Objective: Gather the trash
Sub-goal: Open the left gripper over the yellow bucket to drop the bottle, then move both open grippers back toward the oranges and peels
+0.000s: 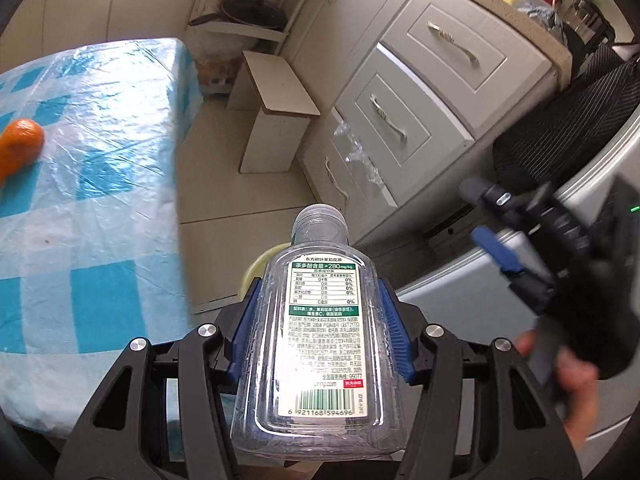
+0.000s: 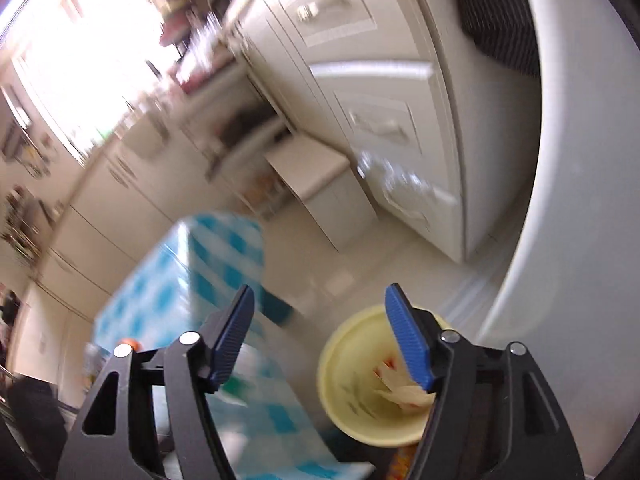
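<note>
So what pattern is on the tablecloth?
Blue and white checks, under a clear plastic sheet. The tablecloth shows best in the left wrist view.

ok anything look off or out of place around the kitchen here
Crumpled clear plastic clings to the lower cabinet drawers, looking like stray litter. An orange lies loose on the checked tablecloth. Nothing appears spilled or broken.

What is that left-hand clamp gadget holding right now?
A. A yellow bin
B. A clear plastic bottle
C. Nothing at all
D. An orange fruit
B: the left gripper has its blue pads pressed on both sides of the clear plastic bottle, while the orange fruit lies apart on the checked tablecloth.
</note>
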`<state>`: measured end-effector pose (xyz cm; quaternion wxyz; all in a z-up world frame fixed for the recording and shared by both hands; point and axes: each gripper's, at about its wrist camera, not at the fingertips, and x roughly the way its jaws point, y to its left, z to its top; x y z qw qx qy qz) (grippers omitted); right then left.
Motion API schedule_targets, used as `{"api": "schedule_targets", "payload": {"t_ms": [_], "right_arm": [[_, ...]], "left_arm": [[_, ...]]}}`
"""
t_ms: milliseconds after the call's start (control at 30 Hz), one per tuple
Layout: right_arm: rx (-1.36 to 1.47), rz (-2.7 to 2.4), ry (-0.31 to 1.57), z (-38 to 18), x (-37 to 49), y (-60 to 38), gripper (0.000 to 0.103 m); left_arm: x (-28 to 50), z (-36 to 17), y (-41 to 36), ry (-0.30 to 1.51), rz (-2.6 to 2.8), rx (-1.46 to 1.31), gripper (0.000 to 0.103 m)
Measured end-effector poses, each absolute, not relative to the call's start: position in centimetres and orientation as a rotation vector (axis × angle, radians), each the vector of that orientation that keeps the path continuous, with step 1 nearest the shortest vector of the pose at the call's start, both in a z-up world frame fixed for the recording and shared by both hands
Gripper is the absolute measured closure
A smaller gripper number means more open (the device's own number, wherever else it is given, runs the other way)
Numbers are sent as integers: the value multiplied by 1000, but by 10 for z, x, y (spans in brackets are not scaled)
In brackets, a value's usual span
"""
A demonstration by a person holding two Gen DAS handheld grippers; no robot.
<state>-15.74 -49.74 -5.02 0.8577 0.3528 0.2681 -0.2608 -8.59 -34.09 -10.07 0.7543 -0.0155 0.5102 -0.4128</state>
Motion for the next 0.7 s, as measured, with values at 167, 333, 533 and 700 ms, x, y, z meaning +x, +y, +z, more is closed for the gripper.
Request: {"api": "schedule_targets", "payload": {"t_ms": [167, 333, 533, 700], "right_arm": [[691, -525, 447, -20, -161, -490, 32], [743, -498, 451, -22, -156, -499, 32], [707, -493, 423, -1, -149, -486, 32], [647, -488, 414, 8, -138, -468, 28]], "left_arm": [[-95, -146, -405, 1208, -899, 58, 50], [-101, -163, -434, 1244, -911, 75, 47], [-100, -145, -415, 1189, -902, 77, 38], [-91, -113, -365, 1106, -862, 105, 32]]}}
